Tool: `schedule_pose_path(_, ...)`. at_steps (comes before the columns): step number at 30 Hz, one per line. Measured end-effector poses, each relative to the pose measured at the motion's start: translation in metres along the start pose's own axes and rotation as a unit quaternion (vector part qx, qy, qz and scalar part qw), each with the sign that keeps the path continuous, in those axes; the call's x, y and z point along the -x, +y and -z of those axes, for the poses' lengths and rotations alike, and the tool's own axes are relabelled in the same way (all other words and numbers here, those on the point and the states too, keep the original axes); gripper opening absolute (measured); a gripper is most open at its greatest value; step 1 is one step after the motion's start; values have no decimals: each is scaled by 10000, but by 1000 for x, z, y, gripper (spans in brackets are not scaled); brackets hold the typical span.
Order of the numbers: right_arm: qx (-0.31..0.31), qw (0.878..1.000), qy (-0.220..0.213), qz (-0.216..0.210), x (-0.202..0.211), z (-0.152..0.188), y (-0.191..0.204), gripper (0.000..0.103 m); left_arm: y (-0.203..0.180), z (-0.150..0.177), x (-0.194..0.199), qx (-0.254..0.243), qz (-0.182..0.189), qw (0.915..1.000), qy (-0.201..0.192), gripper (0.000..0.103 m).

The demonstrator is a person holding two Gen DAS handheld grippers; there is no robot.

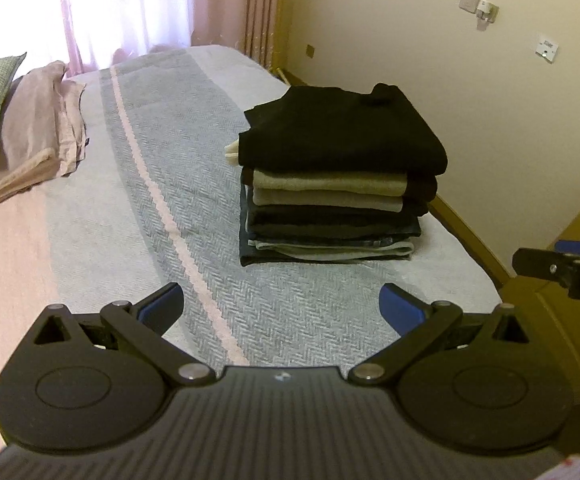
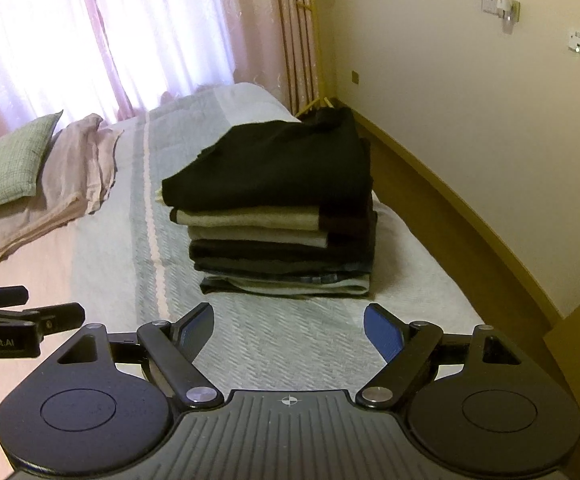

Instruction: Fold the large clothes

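A stack of folded clothes (image 1: 338,184) sits on the bed, black garment on top, beige, dark and denim layers below; the same stack of folded clothes (image 2: 281,216) shows in the right wrist view. My left gripper (image 1: 281,308) hovers open above the bedspread, short of the stack, nothing between its blue pads. My right gripper (image 2: 288,330) is open too, just in front of the stack's base, holding nothing. Part of the right gripper (image 1: 562,268) appears at the left view's right edge, and part of the left gripper (image 2: 17,320) at the right view's left edge.
The bed (image 1: 149,208) carries a grey herringbone spread with a pink stripe. Pillows (image 1: 17,120) lie at its head near the pink curtains (image 2: 89,40). A cream wall (image 2: 470,120) with sockets and a wooden skirting runs close along the bed's right side.
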State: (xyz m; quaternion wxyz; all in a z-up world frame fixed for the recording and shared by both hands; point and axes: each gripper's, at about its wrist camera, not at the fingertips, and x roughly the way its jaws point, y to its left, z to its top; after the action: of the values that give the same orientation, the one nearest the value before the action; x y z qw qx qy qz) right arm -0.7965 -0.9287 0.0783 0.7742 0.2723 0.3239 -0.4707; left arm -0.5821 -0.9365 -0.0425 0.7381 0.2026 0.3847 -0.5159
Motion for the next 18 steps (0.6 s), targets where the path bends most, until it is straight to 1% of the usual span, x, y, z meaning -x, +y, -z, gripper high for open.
schedule_pose_path(9, -103, 9999, 102, -79, -2, 5, -13, 79, -17, 0, -9, -44, -149, 9998, 112, 102)
schedule_pose_path(18, -136, 9998, 143, -32, 0, 8, -17, 79, -27, 2, -15, -121, -124, 9998, 106, 102)
